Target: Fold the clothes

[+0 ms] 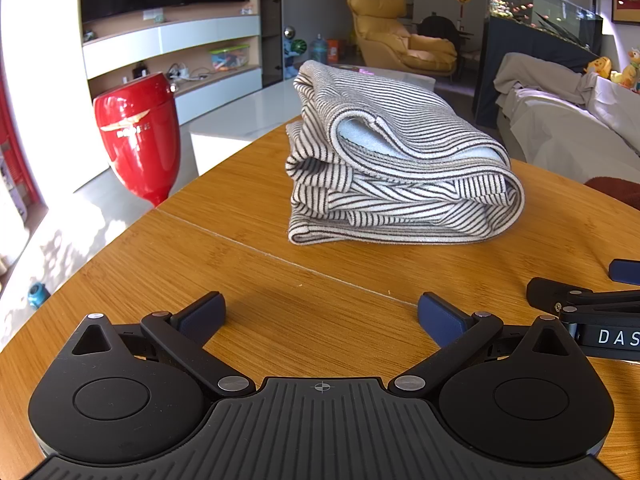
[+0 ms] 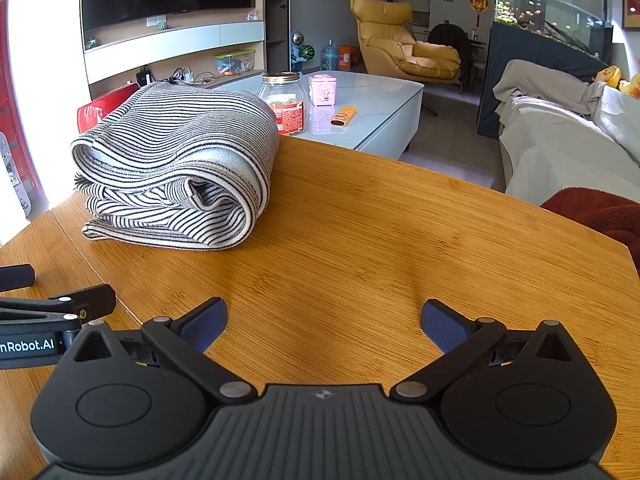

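Observation:
A black-and-white striped garment (image 1: 396,168) lies folded in a thick bundle on the wooden table (image 1: 240,280); it also shows in the right wrist view (image 2: 176,168) at the left. My left gripper (image 1: 320,316) is open and empty, low over the table, well short of the bundle. My right gripper (image 2: 324,324) is open and empty, to the right of the bundle and apart from it. Each gripper shows at the edge of the other's view: the right gripper (image 1: 576,292) and the left gripper (image 2: 60,292).
A red vase-shaped object (image 1: 138,136) stands beyond the table's left edge. A white coffee table (image 2: 380,96) with a jar (image 2: 286,102), a pink box and an orange remote lies behind. A covered sofa (image 2: 560,148) is at the right, a dark red cushion (image 2: 596,212) by the table edge.

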